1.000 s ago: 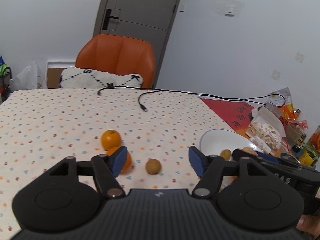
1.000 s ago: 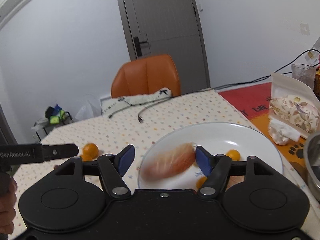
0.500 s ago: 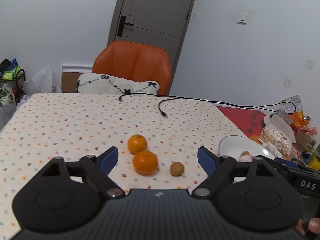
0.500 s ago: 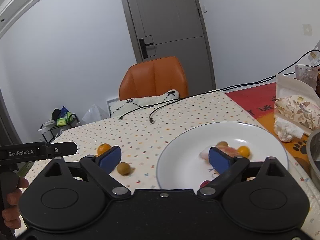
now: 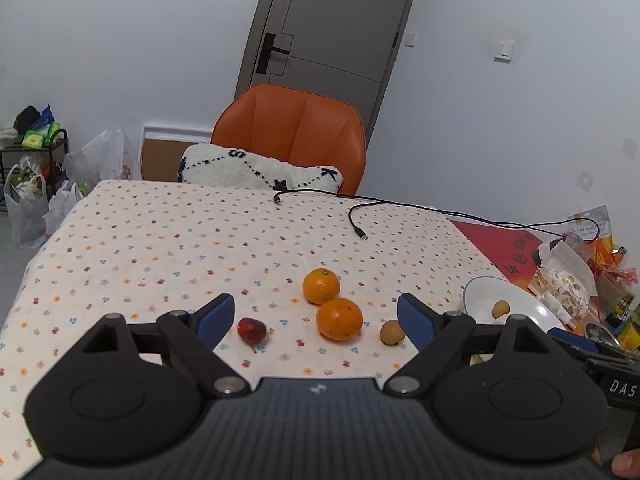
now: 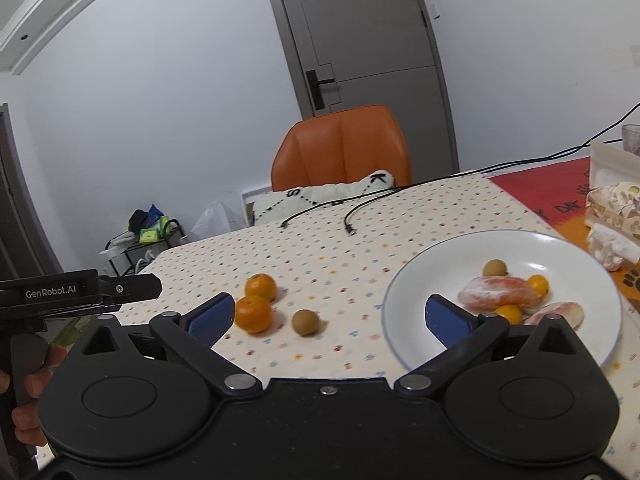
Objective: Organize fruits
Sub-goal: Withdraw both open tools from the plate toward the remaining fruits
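Left wrist view, near orange (image 5: 339,318) between parted left gripper (image 5: 316,316) fingers

The left gripper (image 5: 316,314) is wide open, its two blue-padded fingers (image 5: 216,314) spread far apart, and nothing is between them. The right gripper (image 6: 328,318) is also wide open, with empty space between its blue pads (image 6: 210,314). Both point forward and a little downward. Seen from the right wrist, the left gripper's black body is to the left of the right fingers, and a hand (image 6: 30,392) grips its handle from below.
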`<state>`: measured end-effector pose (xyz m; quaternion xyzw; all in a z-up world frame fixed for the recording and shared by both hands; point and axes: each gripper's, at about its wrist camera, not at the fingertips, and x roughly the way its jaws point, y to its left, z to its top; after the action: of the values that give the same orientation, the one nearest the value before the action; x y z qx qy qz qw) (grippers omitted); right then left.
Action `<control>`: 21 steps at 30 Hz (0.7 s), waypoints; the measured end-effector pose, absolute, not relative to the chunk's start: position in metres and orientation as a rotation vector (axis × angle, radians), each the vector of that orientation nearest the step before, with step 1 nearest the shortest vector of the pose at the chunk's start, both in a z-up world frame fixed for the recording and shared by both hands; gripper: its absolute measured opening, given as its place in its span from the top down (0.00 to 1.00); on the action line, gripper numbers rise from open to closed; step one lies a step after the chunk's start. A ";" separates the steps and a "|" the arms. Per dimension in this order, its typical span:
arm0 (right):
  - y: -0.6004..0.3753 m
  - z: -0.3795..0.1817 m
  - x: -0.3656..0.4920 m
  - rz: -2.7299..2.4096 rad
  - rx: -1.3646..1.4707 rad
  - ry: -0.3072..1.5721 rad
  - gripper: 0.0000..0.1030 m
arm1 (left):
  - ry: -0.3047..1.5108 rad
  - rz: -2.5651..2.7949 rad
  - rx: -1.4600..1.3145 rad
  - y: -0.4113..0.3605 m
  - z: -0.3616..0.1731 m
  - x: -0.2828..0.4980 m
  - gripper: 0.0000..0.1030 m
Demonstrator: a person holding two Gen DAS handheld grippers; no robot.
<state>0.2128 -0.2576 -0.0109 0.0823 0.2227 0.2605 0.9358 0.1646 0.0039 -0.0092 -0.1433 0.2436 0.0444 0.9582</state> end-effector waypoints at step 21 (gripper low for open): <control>-0.239 -0.016 0.197 0.576 0.174 0.476 0.00 | 0.468 0.136 -0.314 0.045 -0.013 0.134 0.16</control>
<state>0.1973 -0.2387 -0.0163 0.0850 0.2324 0.2808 0.9273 0.1340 0.0448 -0.0125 -0.1550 0.2309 0.0672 0.9582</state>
